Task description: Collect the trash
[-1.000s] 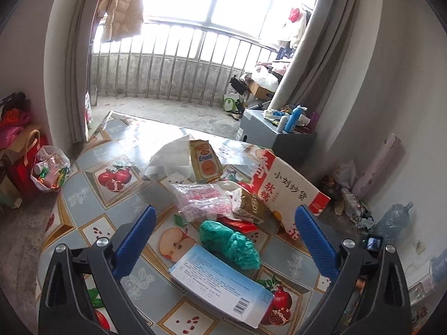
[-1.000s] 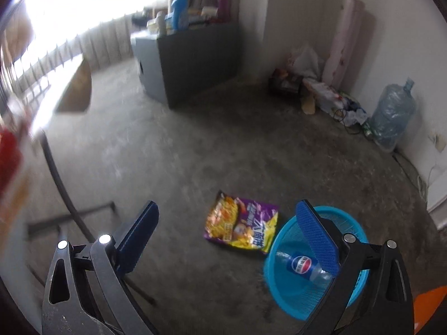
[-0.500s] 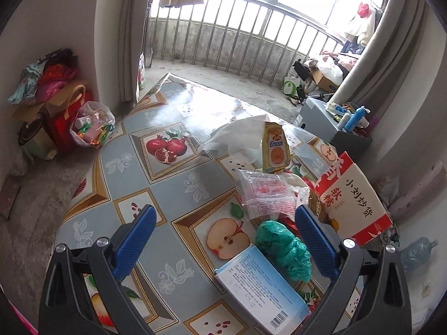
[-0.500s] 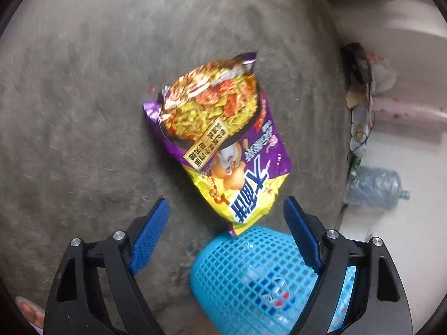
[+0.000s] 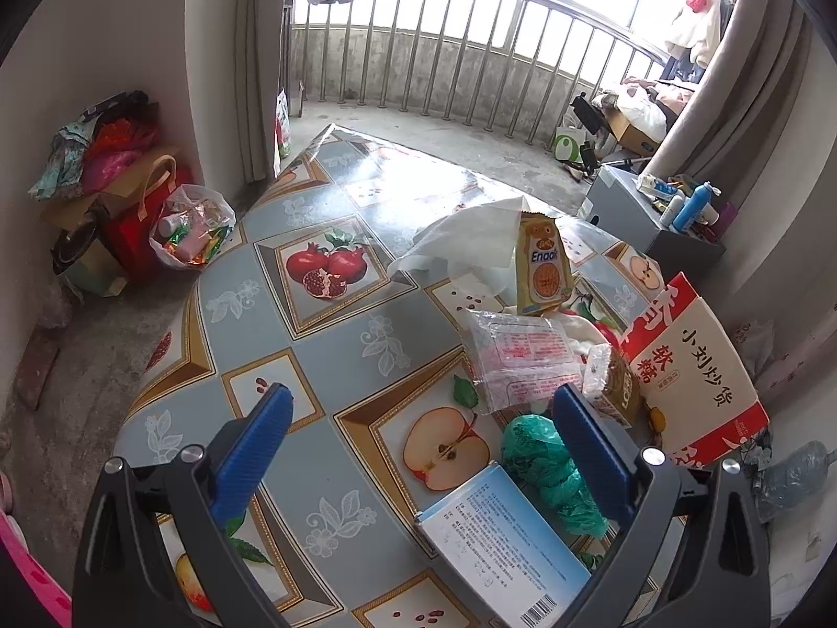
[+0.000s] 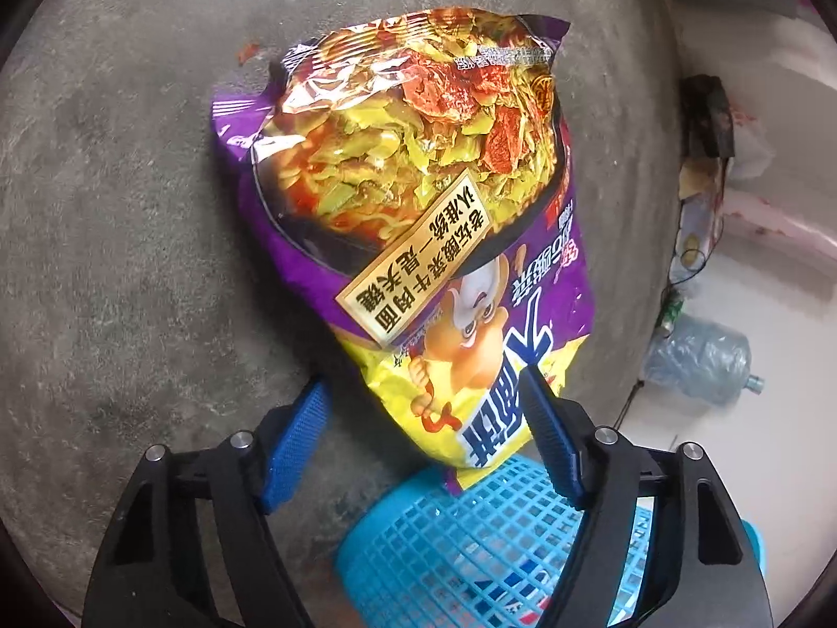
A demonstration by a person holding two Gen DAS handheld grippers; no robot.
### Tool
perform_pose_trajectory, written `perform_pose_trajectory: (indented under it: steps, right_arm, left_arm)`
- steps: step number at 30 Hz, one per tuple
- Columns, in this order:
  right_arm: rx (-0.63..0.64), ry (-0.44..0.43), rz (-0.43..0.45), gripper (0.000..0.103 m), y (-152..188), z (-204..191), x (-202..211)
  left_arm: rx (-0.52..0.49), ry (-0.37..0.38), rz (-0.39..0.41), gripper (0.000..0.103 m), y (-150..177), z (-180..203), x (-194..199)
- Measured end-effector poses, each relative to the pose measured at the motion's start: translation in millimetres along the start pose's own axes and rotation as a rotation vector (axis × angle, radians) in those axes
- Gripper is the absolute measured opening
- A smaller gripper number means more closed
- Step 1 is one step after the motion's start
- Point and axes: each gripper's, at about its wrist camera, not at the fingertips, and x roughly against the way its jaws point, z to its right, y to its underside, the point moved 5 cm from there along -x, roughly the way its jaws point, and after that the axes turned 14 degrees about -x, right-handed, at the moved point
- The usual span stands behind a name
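Your right gripper [image 6: 423,408] has been closing around the instant-noodle packet [image 6: 418,220] on the floor (pads not touching), while your left gripper [image 5: 418,450] gapes wide above the table [image 5: 335,345].

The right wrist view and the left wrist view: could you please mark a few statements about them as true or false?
1. The noodle packet lies on the concrete floor. True.
2. The right gripper is shut on the noodle packet. False: its jaws have just been closing, but still stand apart, with the packet's near end between them.
3. The blue basket stands on the table. False: it is on the floor, at the packet's near end.
4. The left gripper is open and empty above the table. True.
5. A green bag lies on the table beside a light blue box. True.
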Motion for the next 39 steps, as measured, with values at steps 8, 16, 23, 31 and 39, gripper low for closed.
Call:
perform_pose_trajectory:
  steps: [8,16,23,31,39]
  right_arm:
    - [0.019,0.040,-0.032,0.047,-1,10,-15]
    - [-0.028,0.081,-0.010,0.003,-5,22,-25]
    - [-0.268,-0.089,0.115,0.000,-18,81,24]
    - [-0.822,-0.678,0.271,0.000,57,232,142]
    - [-1.229,-1.194,0.237,0.000,217,298,150]
  left_arm:
    - [-0.001,0.004,-0.013,0.097,1,5,-6]
    - [-0.003,0.002,0.005,0.097,-1,3,2]
    - [0.019,0.038,0.018,0.097,3,-1,3]
    - [0.041,0.111,0.059,0.097,5,-5,7]
    - [0.026,0.198,0.104,0.097,12,2,13]
